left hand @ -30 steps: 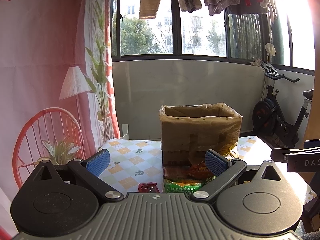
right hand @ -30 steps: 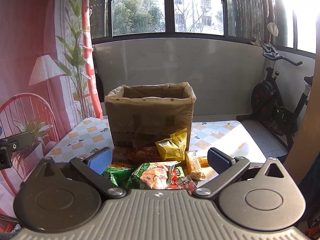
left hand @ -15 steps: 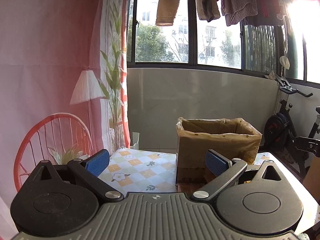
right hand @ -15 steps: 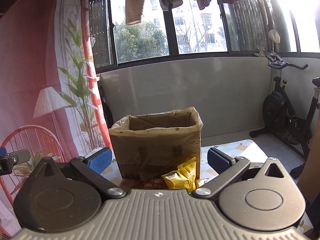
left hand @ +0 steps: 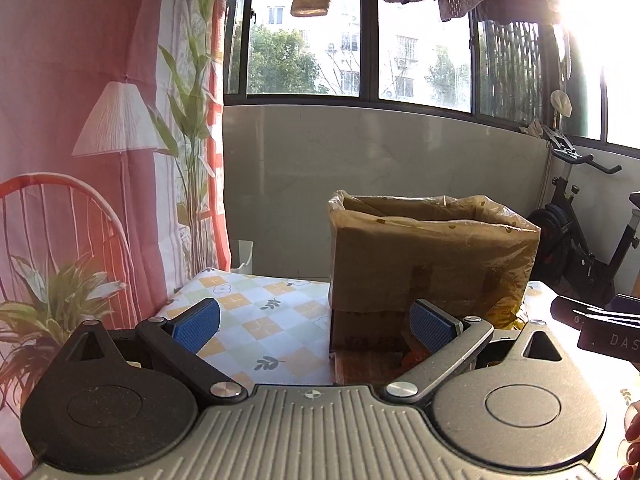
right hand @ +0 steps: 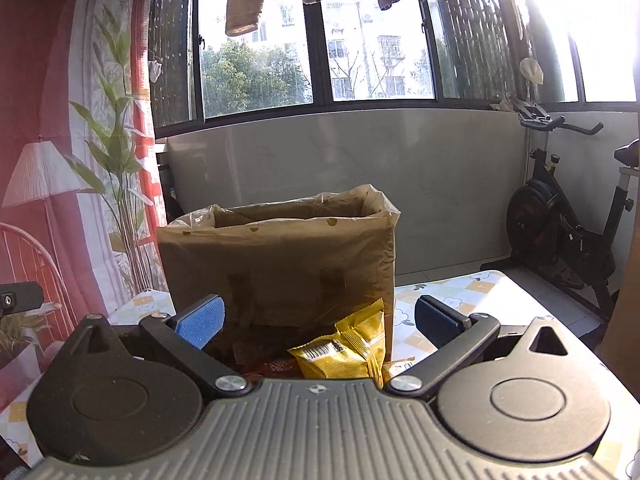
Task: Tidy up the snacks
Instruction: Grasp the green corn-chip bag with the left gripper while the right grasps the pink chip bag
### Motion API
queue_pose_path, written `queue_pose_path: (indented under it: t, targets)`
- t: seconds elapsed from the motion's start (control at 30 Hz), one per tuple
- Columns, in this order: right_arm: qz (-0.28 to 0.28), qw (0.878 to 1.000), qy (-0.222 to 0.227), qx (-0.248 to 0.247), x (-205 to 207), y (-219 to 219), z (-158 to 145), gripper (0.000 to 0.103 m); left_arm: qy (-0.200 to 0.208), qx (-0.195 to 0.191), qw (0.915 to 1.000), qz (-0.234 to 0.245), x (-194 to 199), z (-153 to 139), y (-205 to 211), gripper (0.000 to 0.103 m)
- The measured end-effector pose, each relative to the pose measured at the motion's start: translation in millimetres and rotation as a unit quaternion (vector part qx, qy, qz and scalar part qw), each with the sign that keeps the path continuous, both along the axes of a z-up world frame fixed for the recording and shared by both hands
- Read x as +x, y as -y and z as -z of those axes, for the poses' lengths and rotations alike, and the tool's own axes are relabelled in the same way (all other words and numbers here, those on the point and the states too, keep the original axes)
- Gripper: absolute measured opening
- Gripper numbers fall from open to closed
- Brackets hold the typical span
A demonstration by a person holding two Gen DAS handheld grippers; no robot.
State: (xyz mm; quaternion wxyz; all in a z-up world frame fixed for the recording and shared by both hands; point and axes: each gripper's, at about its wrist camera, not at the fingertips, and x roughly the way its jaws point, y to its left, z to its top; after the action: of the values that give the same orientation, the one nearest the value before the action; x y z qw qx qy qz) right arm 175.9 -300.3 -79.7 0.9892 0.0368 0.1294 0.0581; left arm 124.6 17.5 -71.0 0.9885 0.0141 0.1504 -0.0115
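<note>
We are holding both grippers level and looking over the table (left hand: 256,320) toward the cardboard box (right hand: 280,264), which is lined with a thin plastic bag and stands near the far edge. A second ago both cameras were tipped down onto the pile of snacks at the near edge: green packs, an orange bar, a red wrapper. Now most of that pile is dropping below our view, so we judge that we are pulling back and up rather than reaching in, and that no pick is under way yet.

The left gripper (left hand: 316,322) is standing wide open with nothing between its blue pads (left hand: 196,324). Through its gap we are seeing the near left corner of the box and bare checked cloth; only a sliver of an orange wrapper (left hand: 412,358) is showing by the right pad.

The right gripper (right hand: 318,322) is also spread wide and carrying nothing. The yellow snack bag (right hand: 348,354) is leaning against the front wall of the box, just ahead of and slightly below the line between the pads, well inside the open span. A red pack (right hand: 272,366) is lying beside it. To take the yellow bag, we would need to dip forward and down first.
</note>
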Motion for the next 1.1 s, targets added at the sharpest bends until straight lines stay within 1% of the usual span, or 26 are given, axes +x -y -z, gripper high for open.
queue_pose_path:
  t: [0.1,0.13,0.23,0.33,0.47,0.63,0.7,0.77,0.83,0.87,1.1]
  targets:
    - [-0.014,0.999,-0.031,-0.004,8,0,25,0.103,-0.057,0.009,0.9983,0.012,12,32,5,0.1]
    - [-0.022,0.999,-0.04,-0.004,10,1,31,0.103,-0.067,0.013,0.9976,0.015,15,38,6,0.097]
    - [-0.035,0.997,-0.064,-0.016,17,-2,46,0.103,-0.091,0.026,0.9951,0.027,20,54,9,0.097]
    - [-0.041,0.996,-0.079,-0.015,25,-6,57,0.103,-0.102,0.029,0.9931,0.048,25,63,11,0.097]
    - [-0.039,0.991,-0.124,0.004,41,-6,72,0.103,-0.111,0.039,0.9915,0.056,29,74,16,0.097]
    - [-0.035,0.986,-0.159,0.041,53,3,83,0.103,-0.134,0.039,0.9885,0.058,39,86,17,0.097]
    - [-0.04,0.983,-0.174,0.053,57,4,88,0.103,-0.135,0.034,0.988,0.068,39,89,18,0.097]
    - [-0.047,0.979,-0.186,0.068,60,4,93,0.102,-0.139,0.038,0.9867,0.074,42,93,21,0.097]
    - [-0.054,0.976,-0.195,0.086,61,5,97,0.102,-0.151,0.037,0.9848,0.077,43,97,23,0.097]
    - [-0.058,0.974,-0.198,0.091,62,5,98,0.102,-0.156,0.03,0.984,0.081,42,99,23,0.097]
    - [-0.07,0.971,-0.207,0.101,60,6,101,0.102,-0.176,0.024,0.9801,0.088,46,109,28,0.097]
